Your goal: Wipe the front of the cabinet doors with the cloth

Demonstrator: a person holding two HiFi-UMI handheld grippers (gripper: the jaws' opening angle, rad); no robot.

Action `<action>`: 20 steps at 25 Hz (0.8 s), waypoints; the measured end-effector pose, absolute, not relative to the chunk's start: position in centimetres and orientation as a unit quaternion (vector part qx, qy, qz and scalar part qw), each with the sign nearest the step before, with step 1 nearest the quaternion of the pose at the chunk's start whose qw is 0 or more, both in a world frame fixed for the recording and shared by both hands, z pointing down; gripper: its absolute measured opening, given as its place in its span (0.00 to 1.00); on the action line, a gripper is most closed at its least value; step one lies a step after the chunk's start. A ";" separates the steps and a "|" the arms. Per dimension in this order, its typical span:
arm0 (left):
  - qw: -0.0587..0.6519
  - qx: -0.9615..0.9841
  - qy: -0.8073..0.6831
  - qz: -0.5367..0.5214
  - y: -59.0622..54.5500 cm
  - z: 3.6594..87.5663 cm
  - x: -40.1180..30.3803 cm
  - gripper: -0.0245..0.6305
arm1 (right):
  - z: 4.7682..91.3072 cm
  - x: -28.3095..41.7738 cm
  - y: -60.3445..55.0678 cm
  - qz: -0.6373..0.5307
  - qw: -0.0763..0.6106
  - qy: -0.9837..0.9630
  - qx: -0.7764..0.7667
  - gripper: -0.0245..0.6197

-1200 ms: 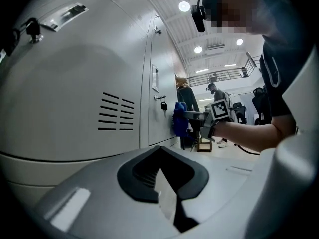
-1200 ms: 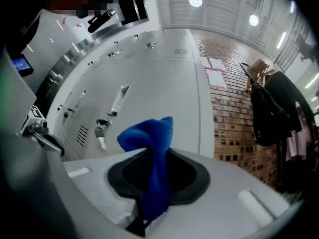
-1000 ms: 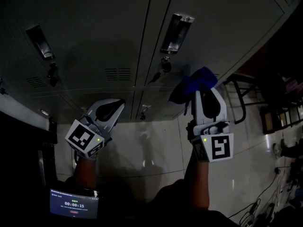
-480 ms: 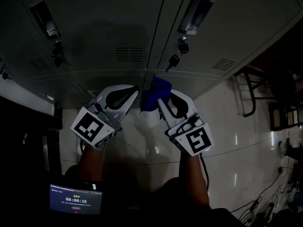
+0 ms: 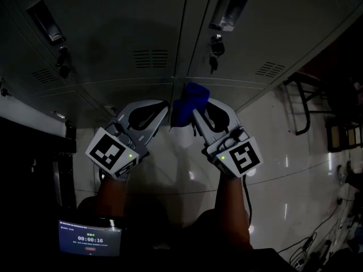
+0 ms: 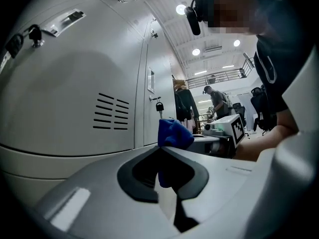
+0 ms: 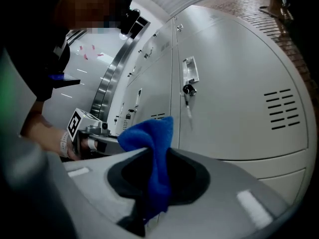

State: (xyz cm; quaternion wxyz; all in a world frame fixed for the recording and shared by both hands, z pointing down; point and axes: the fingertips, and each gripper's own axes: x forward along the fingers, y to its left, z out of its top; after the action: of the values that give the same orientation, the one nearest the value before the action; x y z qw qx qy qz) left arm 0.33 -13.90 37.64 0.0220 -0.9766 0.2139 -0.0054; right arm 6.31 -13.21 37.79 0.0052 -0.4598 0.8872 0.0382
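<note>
Grey metal cabinet doors (image 5: 130, 21) fill the top of the head view, with a vertical seam between two of them. A blue cloth (image 5: 186, 103) is bunched in my right gripper (image 5: 193, 109), which is shut on it just below that seam. The cloth (image 7: 152, 148) stands up out of the closed jaws and hangs down between them. My left gripper (image 5: 166, 105) is shut with its tip right beside the cloth. In the left gripper view the cloth (image 6: 173, 132) shows just past the closed tips of my left gripper (image 6: 160, 149). Whether it touches them I cannot tell.
Keys hang from locks (image 5: 214, 52) under recessed handles (image 5: 229, 4), and vent slots (image 5: 151, 58) sit low on the doors. Pale glossy floor tiles (image 5: 170, 163) lie below. A dark metal frame (image 5: 300, 106) stands at the right. A timer screen (image 5: 89, 238) is at the bottom left.
My right gripper has carried the cloth left and down from the right-hand door to the seam, beside the left gripper. The left gripper has barely moved.
</note>
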 end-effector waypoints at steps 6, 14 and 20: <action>0.021 -0.974 0.225 0.002 -14.8 38.0 -0.4 0.05 | 37.7 5.4 -14.1 0.050 -0.001 0.887 -0.459 0.15; 0.028 -0.974 0.226 0.001 -15.1 39.1 0.3 0.05 | 38.3 5.6 -14.0 0.047 -0.005 0.887 -0.460 0.15; 0.033 -0.977 0.212 0.008 -14.0 38.2 1.2 0.05 | 38.0 7.0 -13.9 0.045 0.000 0.880 -0.472 0.15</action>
State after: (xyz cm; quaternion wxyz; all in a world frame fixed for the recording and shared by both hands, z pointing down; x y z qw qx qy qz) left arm 1.20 -14.04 38.15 0.0331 -0.9767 0.2119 0.0083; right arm 6.98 -13.88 38.04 -0.0003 -0.4723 0.8803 0.0446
